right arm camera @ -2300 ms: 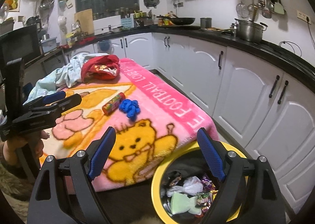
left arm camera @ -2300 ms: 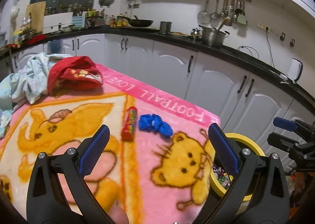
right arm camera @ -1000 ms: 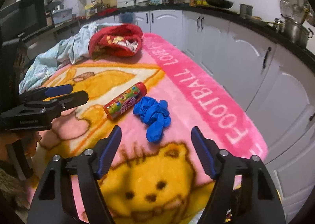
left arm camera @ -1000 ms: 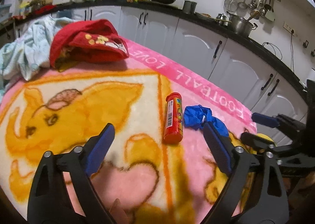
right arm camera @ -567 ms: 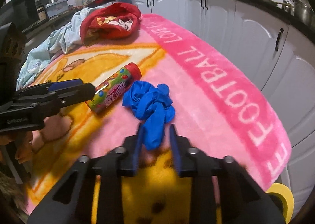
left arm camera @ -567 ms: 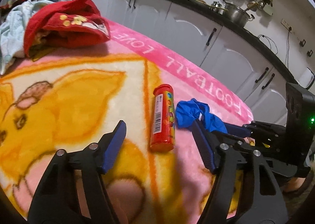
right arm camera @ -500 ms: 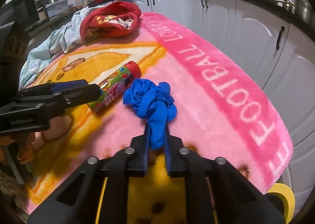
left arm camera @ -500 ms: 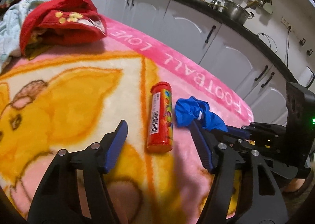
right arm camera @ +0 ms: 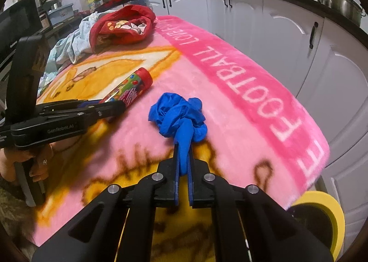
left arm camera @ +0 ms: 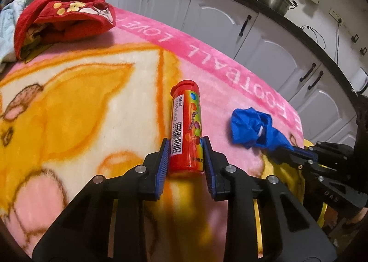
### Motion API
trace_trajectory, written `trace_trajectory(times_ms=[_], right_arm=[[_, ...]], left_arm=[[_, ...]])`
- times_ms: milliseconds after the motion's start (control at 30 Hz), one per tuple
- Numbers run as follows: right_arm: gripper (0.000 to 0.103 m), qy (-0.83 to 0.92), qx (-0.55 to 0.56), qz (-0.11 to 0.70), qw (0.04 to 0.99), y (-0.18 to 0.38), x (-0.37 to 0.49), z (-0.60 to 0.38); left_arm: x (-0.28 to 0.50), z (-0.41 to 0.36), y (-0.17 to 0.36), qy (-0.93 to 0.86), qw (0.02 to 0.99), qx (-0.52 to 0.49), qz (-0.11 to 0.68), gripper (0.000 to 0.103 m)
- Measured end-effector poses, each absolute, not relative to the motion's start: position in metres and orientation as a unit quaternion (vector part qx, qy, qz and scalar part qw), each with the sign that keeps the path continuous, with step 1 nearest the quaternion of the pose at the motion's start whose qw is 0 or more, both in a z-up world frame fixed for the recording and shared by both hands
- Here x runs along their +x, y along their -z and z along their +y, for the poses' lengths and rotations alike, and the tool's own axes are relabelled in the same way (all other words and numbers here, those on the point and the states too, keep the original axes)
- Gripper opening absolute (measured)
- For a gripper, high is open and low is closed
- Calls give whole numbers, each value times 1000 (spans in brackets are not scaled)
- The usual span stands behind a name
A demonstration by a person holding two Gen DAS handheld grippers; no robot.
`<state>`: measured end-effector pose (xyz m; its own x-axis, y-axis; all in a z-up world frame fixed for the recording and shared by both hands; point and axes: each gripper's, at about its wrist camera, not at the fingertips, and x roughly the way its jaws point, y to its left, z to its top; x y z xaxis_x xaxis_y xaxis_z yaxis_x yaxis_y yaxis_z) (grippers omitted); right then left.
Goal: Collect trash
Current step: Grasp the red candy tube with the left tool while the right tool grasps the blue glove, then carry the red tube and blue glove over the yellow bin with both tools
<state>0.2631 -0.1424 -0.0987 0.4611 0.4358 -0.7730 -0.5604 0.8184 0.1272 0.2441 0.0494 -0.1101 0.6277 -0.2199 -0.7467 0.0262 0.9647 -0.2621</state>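
Note:
A red candy tube [left arm camera: 187, 124] lies on the pink cartoon blanket [left arm camera: 92, 101]. My left gripper [left arm camera: 185, 144] straddles its near end; its jaws are closing, and both blue pads touch the tube's sides. To the tube's right lies a crumpled blue glove [right arm camera: 179, 114], also seen as a blue glove [left arm camera: 250, 128] in the left wrist view. My right gripper [right arm camera: 182, 147] is shut on the glove's near tail, while the bunched part rests on the blanket. In the right wrist view, the tube [right arm camera: 131, 91] lies beyond the left gripper [right arm camera: 110, 106].
A yellow-rimmed bin [right arm camera: 322, 204] stands on the floor off the blanket's near right corner. A red garment [right arm camera: 124, 25] and pale cloth [right arm camera: 76, 38] are heaped at the far left. White cabinets [right arm camera: 264, 38] under a black counter run close behind.
Both grippers came down and forward to the blanket. The left jaws narrowed from wide open onto the tube's sides. The right jaws closed on the glove's tail.

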Motion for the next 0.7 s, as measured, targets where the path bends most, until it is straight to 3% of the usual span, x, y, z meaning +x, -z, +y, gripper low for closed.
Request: trace_trajectory(times_ms=[700], right_arm=[[4, -314, -72, 386, 864, 53, 201, -162]], left_arm=[[167, 32, 68, 74, 922, -93, 368, 22]])
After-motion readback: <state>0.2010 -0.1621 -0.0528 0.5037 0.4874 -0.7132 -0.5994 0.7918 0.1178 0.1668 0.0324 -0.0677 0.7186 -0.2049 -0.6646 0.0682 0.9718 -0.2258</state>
